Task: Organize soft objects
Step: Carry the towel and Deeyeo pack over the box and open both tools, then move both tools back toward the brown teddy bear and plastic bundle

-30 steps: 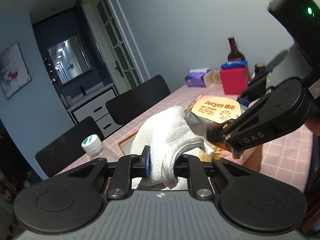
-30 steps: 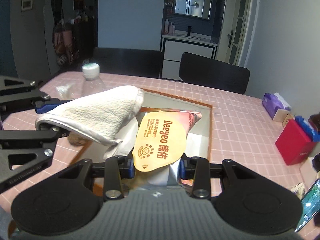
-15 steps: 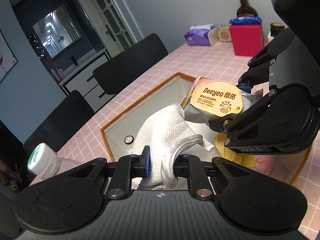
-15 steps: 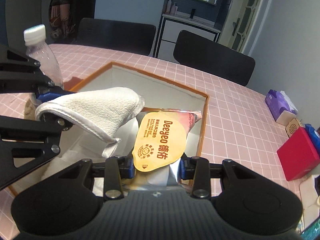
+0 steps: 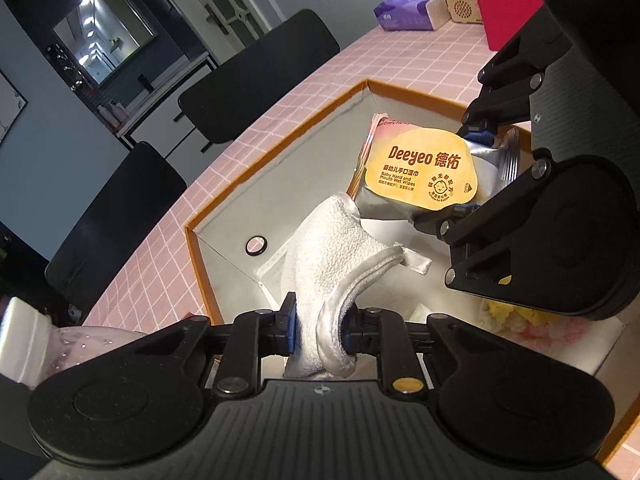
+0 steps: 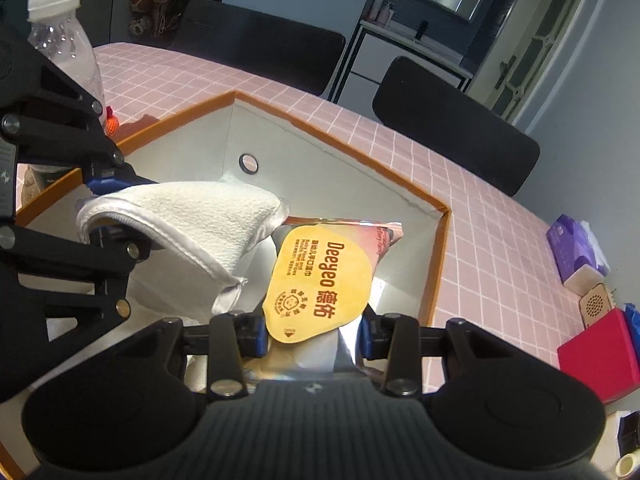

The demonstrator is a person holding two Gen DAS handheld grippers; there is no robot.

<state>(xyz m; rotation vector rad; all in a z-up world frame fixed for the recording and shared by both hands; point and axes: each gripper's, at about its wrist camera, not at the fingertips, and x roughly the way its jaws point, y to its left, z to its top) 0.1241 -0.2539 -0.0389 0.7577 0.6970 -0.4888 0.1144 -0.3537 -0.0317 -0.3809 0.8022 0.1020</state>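
A: What do we have in each tool over the orange-rimmed box (image 5: 280,136)?

B: Our left tool (image 5: 320,330) is clamped on the satin-edged hem of the white terry mitt (image 5: 340,256), so its body hangs forward over the box's near corner. Our right tool (image 6: 312,340) is gripping the end of the Deeyeo wet-wipes pack (image 6: 320,276), label up, so the pack sticks out over the middle of the box.

A: Why pinch them at the ends?

B: Both are limp, so we judge an edge grip lets the free part drape into the box first. The pack's far end points toward the box's far wall, and the mitt's tip sits just beside the pack; whether they touch, we cannot tell.

A: What is already inside the box?

B: Something fluffy, yellow and pink (image 5: 532,320), lies under our right tool, with white material beside it.

A: And outside the box?

B: A plastic bottle (image 6: 68,40) stands on the pink tiled worktop (image 6: 400,136) by the box's left rim, and a purple tissue pack (image 5: 408,10) sits beyond the box.
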